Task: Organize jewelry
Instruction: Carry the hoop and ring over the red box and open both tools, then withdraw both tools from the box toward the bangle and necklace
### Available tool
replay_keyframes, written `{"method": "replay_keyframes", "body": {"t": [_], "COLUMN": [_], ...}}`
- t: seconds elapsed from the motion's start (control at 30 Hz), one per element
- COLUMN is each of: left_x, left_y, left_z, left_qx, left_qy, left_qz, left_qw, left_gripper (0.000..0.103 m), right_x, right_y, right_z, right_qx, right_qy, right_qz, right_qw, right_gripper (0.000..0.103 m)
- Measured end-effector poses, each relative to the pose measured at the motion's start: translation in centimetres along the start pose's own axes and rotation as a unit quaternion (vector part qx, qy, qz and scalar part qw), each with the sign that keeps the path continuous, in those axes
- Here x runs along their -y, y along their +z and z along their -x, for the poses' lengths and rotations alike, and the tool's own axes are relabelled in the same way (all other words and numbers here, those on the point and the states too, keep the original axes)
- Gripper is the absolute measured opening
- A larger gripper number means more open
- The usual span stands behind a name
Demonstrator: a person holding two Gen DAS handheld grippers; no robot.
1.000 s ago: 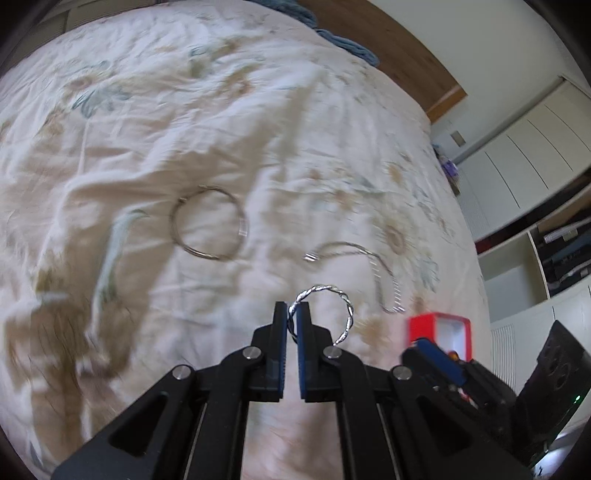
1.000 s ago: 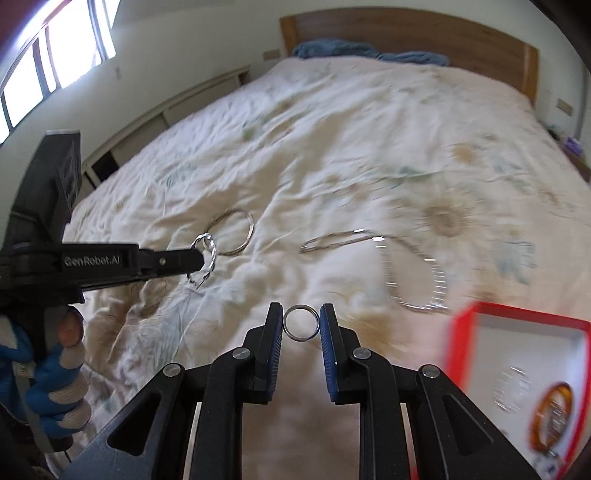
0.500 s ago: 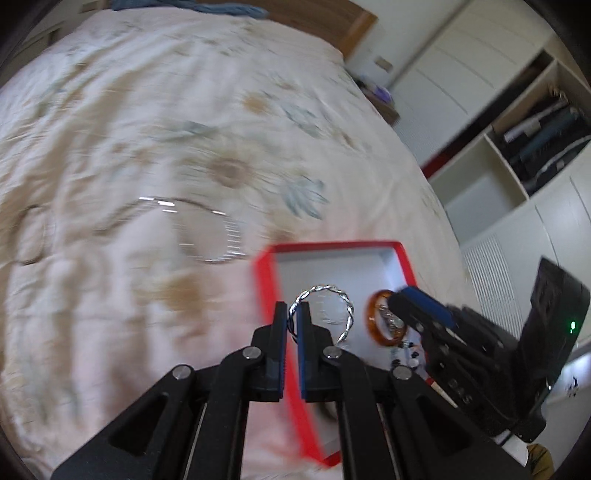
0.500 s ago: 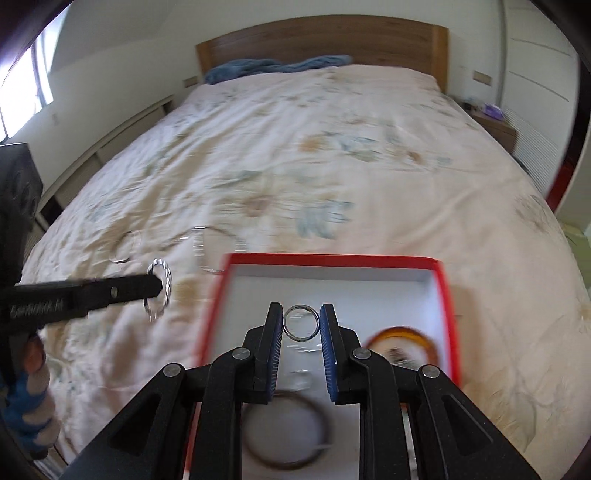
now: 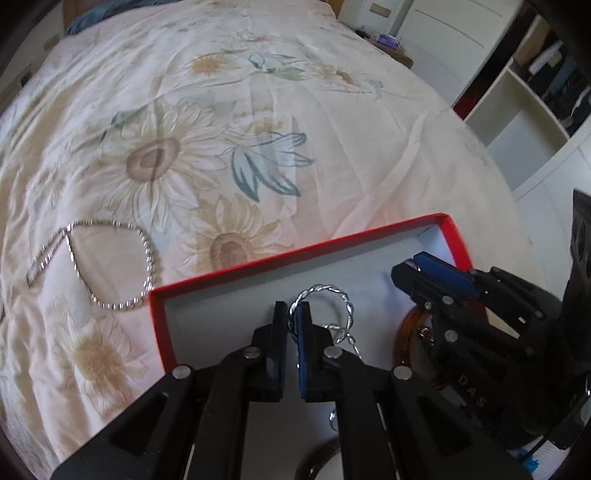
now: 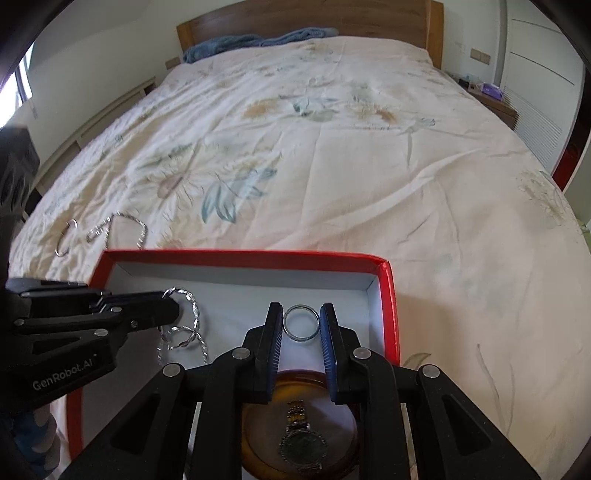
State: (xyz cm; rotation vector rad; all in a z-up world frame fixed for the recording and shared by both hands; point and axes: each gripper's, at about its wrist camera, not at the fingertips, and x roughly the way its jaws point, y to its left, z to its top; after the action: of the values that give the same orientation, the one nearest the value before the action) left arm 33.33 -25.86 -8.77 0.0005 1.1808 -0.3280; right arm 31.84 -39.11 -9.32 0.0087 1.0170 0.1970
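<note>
My left gripper (image 5: 291, 314) is shut on a twisted silver bangle (image 5: 323, 287) and holds it just above the white floor of a red-rimmed box (image 5: 295, 254). In the right wrist view the left gripper (image 6: 173, 306) reaches in from the left with that bangle (image 6: 192, 306). My right gripper (image 6: 301, 314) pinches a small silver ring (image 6: 301, 339) between its blue pads, over the box's (image 6: 240, 254) right half. An amber bangle (image 6: 255, 424) and a wristwatch (image 6: 303, 439) lie in the box below the right gripper. Another twisted silver piece (image 6: 183, 343) rests on the box floor.
A silver chain necklace (image 5: 110, 258) lies looped on the flowered bedspread left of the box. A thin silver hoop (image 6: 64, 240) sits beyond it. A wooden headboard (image 6: 306, 18) stands at the far end. White cupboards and shelves (image 5: 517, 122) line the right.
Both grippers have swept right across the bedspread with their pieces and now hang lower, over the red box. The chain and hoop have dropped behind to the left.
</note>
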Motion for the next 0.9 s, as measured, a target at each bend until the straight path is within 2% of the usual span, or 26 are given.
{"method": "replay_keyframes", "body": {"t": [0.17, 0.3, 0.4, 0.67, 0.9], "left_x": [0.9, 0.5, 0.7, 0.6, -2.2], "left_y": [-0.1, -0.5, -0.7, -3.2, -7.3], "left_z": [0.2, 0.9, 2.0, 7.8, 12.7], "left_qx": [0.016, 0.027, 0.038, 0.076, 0.098], "left_qy": [0.024, 0.008, 0.001, -0.021, -0.012], "left_qz": [-0.023, -0.024, -0.029, -0.026, 0.003], "left_qw": [0.9993, 0.9993, 0.9989, 0.9965, 0.9951], "left_gripper": [0.006, 0.006, 0.006, 0.006, 0.006], "right_x": [0.1, 0.5, 0.5, -1.3, -6.1], "right_y": [-0.5, -0.7, -1.0, -2.5, -5.3], "right_z": [-0.1, 1.0, 2.3, 7.4, 11.8], "right_qx": [-0.006, 0.001, 0.005, 0.033, 0.052], "right_qy": [-0.012, -0.015, -0.021, -0.034, -0.021], "right_qz": [0.01, -0.002, -0.004, -0.014, -0.007], "right_qw": [1.0, 1.0, 1.0, 0.999, 0.998], "right_gripper": [0.021, 0.033, 0.034, 0.043, 0.049]}}
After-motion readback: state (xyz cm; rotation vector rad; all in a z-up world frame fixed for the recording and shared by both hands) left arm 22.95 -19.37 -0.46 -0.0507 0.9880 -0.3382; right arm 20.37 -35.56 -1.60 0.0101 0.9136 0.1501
